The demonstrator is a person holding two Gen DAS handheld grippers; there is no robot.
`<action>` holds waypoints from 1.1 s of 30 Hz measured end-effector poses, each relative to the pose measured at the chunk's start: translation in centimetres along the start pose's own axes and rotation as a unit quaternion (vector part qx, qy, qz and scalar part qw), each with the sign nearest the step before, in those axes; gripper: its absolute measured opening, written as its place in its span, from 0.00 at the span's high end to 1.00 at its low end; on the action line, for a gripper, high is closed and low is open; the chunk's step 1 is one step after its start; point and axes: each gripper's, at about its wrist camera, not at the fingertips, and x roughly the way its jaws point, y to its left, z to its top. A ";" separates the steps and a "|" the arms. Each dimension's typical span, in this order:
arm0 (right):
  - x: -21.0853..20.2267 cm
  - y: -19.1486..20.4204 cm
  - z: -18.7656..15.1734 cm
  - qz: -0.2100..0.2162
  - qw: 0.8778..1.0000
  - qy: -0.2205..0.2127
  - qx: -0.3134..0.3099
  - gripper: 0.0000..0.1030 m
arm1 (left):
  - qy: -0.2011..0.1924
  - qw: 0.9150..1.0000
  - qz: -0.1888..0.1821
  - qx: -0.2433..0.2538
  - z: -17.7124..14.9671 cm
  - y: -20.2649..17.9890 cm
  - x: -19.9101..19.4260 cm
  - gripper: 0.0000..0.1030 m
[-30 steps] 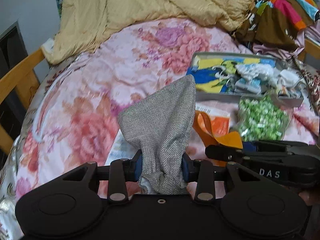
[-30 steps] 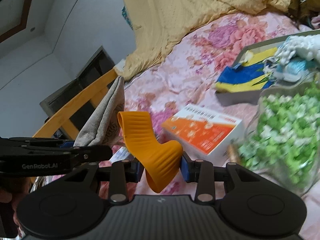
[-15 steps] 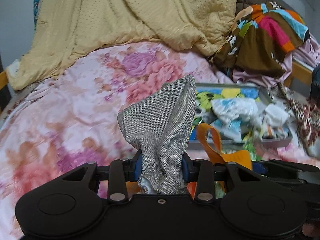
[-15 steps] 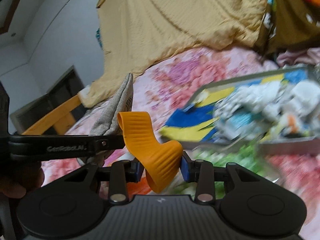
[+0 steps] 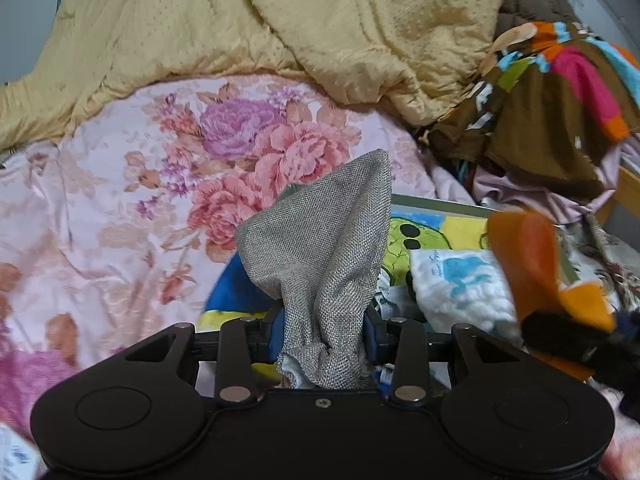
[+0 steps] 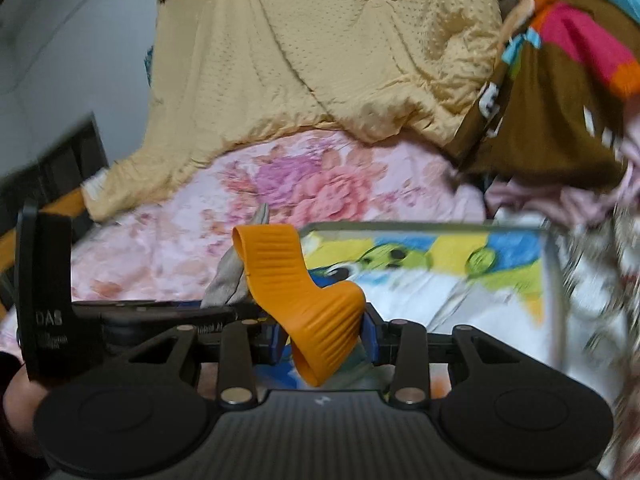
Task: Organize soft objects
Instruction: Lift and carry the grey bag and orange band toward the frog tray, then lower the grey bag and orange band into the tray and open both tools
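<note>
tray (image 6: 554,280) holds white soft packs (image 5: 460,288); both grippers grip soft items.

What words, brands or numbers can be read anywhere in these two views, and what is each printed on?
"DAS" on the black body of the left claw, seen in the right wrist view.
Small print under it: too blurred to read.
"...obot.AI", partly hidden, along the same claw's bar.
Blue script on the white pack in the tray: unreadable.

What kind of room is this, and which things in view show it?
Most likely a bedroom. The grippers work over a bed with a floral sheet, a rumpled yellow quilt heaped behind, and a pile of colourful clothes beside a tray of soft items.
</note>
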 end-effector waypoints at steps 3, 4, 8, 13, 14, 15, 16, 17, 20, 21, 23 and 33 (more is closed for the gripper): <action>1.7 -0.3 1.7 -0.016 0.999 0.006 -0.037 0.58 | 0.018 1.000 0.007 -0.009 0.1 -0.6 1.9 0.61; 2.2 -0.4 2.1 -0.021 0.999 0.011 -0.040 0.58 | 0.027 0.999 0.006 -0.015 0.1 -0.5 2.4 0.61; 5.2 -0.8 2.8 -0.047 0.997 0.033 -0.061 0.58 | 0.044 0.999 0.009 -0.028 -0.2 -0.5 3.8 0.60; 8.1 -1.3 2.0 -0.066 0.994 0.064 -0.050 0.58 | 0.050 0.999 0.007 -0.015 -0.4 -0.8 4.3 0.59; 8.4 -1.4 1.9 -0.067 0.995 0.066 -0.044 0.58 | 0.051 0.999 0.006 -0.016 -0.4 -0.7 4.4 0.59; 8.7 -1.4 1.7 -0.069 0.995 0.067 -0.039 0.58 | 0.052 0.999 0.005 -0.016 -0.5 -0.7 4.5 0.58; 8.8 -1.5 1.6 -0.070 0.995 0.068 -0.036 0.57 | 0.053 0.998 0.004 -0.015 -0.6 -0.6 4.6 0.58; 8.9 -1.4 1.5 -0.070 0.995 0.068 -0.035 0.57 | 0.053 0.998 0.004 -0.014 -0.7 -0.6 4.7 0.57; 9.0 -1.2 1.2 -0.071 0.994 0.069 -0.041 0.56 | 0.052 0.999 0.001 -0.013 -0.9 -0.5 4.9 0.57; 9.0 -1.2 1.2 -0.070 0.994 0.069 -0.044 0.55 | 0.052 0.999 0.001 -0.013 -1.0 -0.5 4.9 0.57; 9.1 -0.9 1.0 -0.069 0.994 0.071 -0.052 0.54 | 0.053 0.998 -0.002 -0.014 -1.0 -0.5 5.0 0.56; 9.7 -0.2 0.2 -0.067 0.991 0.089 -0.076 0.46 | 0.094 0.995 -0.012 -0.025 -1.9 0.0 6.0 0.53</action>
